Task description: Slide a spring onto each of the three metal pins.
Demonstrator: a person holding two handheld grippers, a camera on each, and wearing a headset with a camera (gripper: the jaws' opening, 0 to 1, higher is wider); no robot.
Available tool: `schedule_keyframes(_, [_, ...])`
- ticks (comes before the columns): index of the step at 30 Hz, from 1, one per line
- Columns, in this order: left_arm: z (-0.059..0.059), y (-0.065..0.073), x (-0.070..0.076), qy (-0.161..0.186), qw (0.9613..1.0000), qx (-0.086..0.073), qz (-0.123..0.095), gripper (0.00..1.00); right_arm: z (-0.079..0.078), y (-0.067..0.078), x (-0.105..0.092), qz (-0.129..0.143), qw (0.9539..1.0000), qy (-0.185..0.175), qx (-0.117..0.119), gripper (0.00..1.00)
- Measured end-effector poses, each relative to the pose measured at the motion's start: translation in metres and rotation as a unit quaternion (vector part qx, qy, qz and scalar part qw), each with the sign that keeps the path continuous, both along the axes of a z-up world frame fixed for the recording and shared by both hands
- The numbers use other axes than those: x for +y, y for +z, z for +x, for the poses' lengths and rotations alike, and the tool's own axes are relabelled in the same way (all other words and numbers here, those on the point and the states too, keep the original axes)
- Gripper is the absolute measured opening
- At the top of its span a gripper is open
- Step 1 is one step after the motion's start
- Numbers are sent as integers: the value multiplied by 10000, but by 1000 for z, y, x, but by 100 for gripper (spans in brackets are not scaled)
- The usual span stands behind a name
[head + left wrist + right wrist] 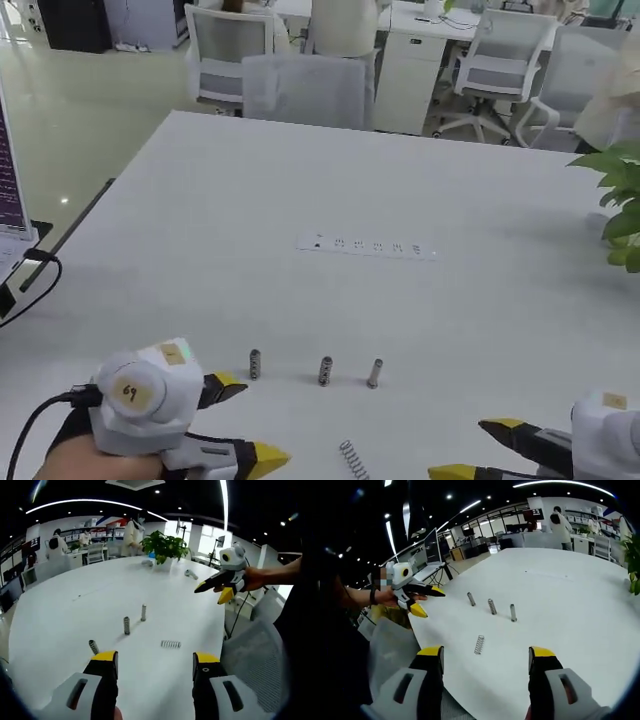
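Nearest us, the left gripper (255,425) and right gripper (465,450) hover low over a white table (480,300), both with jaws apart and empty. Between them lies a loose spring (352,459). Beyond it three pins (325,371) stand in a row. Two look wrapped in coils, while the right pin (374,374) is bare. We judge the spring wants a light pinch near one end, then lowering upright over that pin. A sticker (130,392) on the left gripper seems to read 69.
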State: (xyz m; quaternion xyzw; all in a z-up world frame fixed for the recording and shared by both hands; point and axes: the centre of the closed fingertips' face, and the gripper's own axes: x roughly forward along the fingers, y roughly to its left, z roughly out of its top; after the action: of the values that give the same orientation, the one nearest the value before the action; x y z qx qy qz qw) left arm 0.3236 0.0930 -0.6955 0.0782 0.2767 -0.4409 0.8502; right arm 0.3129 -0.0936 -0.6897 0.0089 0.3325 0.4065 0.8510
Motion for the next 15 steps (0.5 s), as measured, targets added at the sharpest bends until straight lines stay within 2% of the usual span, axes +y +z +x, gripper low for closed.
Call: schedule_keyframes(15, [12,-10,-32,-691,9974,16,201,55,-4,-3,-5,8,10000,-49,21,67])
